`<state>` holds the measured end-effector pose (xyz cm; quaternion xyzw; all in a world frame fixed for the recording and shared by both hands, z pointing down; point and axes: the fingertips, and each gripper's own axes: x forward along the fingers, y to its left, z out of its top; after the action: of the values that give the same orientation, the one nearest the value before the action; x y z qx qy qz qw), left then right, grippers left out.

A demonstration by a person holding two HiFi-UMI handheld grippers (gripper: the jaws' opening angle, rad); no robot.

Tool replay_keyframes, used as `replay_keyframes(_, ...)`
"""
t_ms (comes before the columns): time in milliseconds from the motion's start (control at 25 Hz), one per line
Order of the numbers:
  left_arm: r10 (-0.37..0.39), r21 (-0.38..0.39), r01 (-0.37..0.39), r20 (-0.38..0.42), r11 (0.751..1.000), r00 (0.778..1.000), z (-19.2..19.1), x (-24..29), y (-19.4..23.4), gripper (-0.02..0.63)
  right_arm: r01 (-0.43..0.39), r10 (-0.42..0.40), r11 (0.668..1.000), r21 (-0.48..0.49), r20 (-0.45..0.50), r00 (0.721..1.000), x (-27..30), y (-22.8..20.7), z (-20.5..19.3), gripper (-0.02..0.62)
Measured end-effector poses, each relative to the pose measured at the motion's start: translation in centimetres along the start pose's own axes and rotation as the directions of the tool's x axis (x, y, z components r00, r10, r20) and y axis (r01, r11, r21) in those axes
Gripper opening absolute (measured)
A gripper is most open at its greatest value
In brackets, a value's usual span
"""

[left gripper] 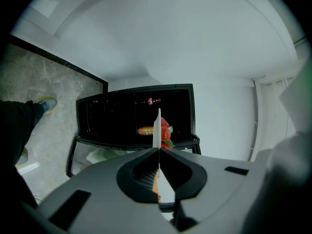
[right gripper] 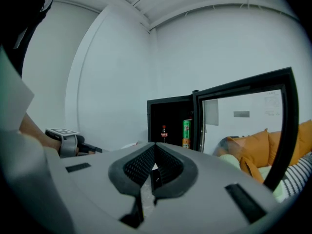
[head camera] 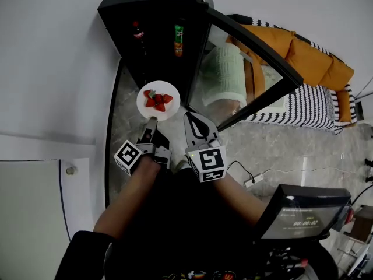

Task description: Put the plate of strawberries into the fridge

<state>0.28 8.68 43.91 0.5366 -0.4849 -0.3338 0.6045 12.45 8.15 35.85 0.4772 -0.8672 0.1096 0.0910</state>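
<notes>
— What has the left gripper (head camera: 151, 123) (left gripper: 158, 150) got?
— Its jaws are pinched on the near rim of the white plate (head camera: 158, 101) (left gripper: 157, 128), with the strawberries (head camera: 158, 100) (left gripper: 165, 129) heaped mid-plate.
— And the right gripper (head camera: 191, 116) (right gripper: 155, 147)?
— At the left one's three o'clock, jaws pressed together, nothing between them.
— Where's the plate?
— At twelve o'clock from the left gripper, just before the open black fridge (head camera: 157, 28).
— Any labels?
— Inside are a dark bottle (head camera: 138, 32) with a red label and, at its three o'clock, a green canister (head camera: 179, 39); the print is too small to read.
— Anything around?
— The glass door (head camera: 245, 69) swings out towards two o'clock; past it is an orange-cushioned sofa (head camera: 309, 57). At five o'clock, a screen (head camera: 297, 217) with blurred digits.
</notes>
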Motion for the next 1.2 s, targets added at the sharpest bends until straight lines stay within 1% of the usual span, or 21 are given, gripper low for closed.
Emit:
replay_keyframes(120,-0.018,-0.003,0.018,0.009,1.0,1.0,0.8,0.7,-0.2,0.009,-0.004,0.004,1.0,-0.012,0.004,1.0,0.7,0.0,0.3,0.003)
replay_keyframes(240,-0.012,0.009,0.012,0.006,1.0,1.0,1.8,1.2,-0.1,0.009,-0.018,0.018,1.0,-0.021,0.005,1.0,1.6,0.5,0.5,0.003)
replay_keyframes(600,-0.007,-0.017,0.006,-0.018,1.0,1.0,4.1,4.1,0.2,0.009,-0.014,0.014,1.0,-0.015,-0.006,1.0,5.5,0.8,1.2,0.003)
replay_keyframes(720,-0.005,-0.021,0.004,-0.024,1.0,1.0,5.3,5.2,-0.6,0.009,-0.005,0.005,1.0,-0.014,-0.016,1.0,7.0,0.6,2.3,0.003)
replay_keyframes(920,0.018,-0.013,-0.018,-0.051,1.0,0.999,7.2,6.4,-2.0,0.009,0.014,-0.013,1.0,0.02,-0.037,0.999,8.9,0.7,4.1,0.003)
replay_keyframes(1000,0.026,-0.012,-0.027,-0.072,1.0,0.997,9.2,8.5,-1.9,0.011,0.025,-0.023,0.999,0.024,-0.049,0.999,11.8,0.6,4.5,0.003)
replay_keyframes(1120,0.044,-0.026,-0.048,-0.12,0.999,0.992,13.2,14.3,-0.3,0.011,0.065,-0.063,0.997,0.031,-0.077,0.995,19.1,-0.8,4.2,0.003)
replay_keyframes(1200,0.054,-0.034,-0.059,-0.142,0.998,0.988,14.9,16.7,0.4,0.009,0.084,-0.081,0.996,0.033,-0.088,0.993,22.2,-1.3,4.3,0.003)
